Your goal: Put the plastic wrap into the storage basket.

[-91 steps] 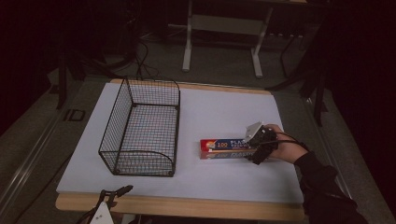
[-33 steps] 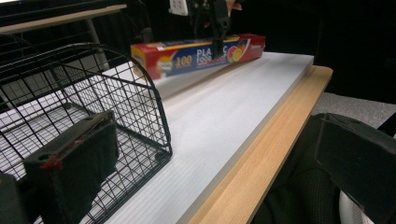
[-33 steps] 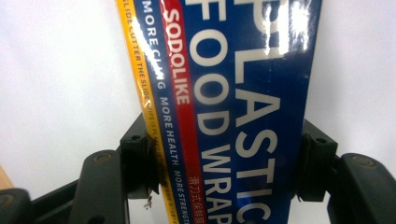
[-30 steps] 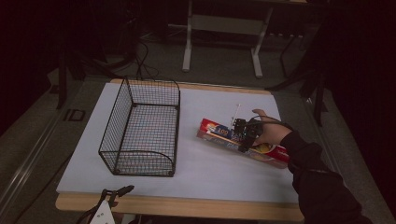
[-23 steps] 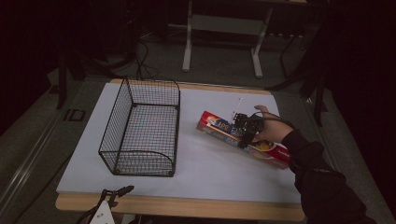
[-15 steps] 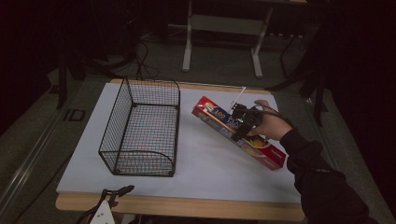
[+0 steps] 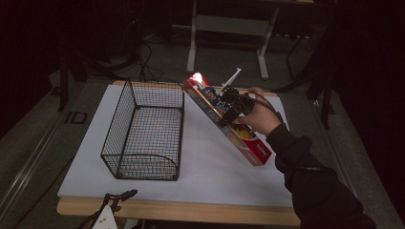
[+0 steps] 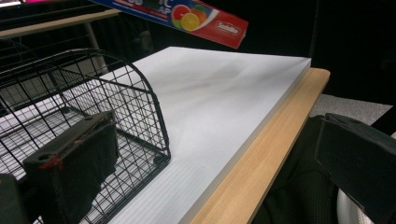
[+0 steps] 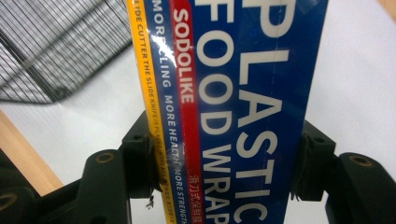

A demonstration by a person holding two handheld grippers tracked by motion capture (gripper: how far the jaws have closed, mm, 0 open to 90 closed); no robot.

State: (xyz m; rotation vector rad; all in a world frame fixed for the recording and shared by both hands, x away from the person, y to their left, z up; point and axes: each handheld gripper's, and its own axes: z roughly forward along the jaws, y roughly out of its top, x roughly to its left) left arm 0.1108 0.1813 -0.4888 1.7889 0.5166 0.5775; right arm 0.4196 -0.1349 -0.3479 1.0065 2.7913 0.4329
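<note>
High view showed the right gripper (image 7: 228, 109) at about three o'clock of the wire basket (image 7: 143, 131), its jaws clamped across the middle of a long plastic wrap box (image 7: 210, 102) held tilted above the white desk (image 7: 210, 167), upper end near the basket's far corner. The carry looked underway; next, the box likely needed levelling and lowering through the open top, clearing the rim. The left gripper (image 8: 210, 186) waited at six o'clock by the desk's front edge, jaws wide apart and empty.
</note>
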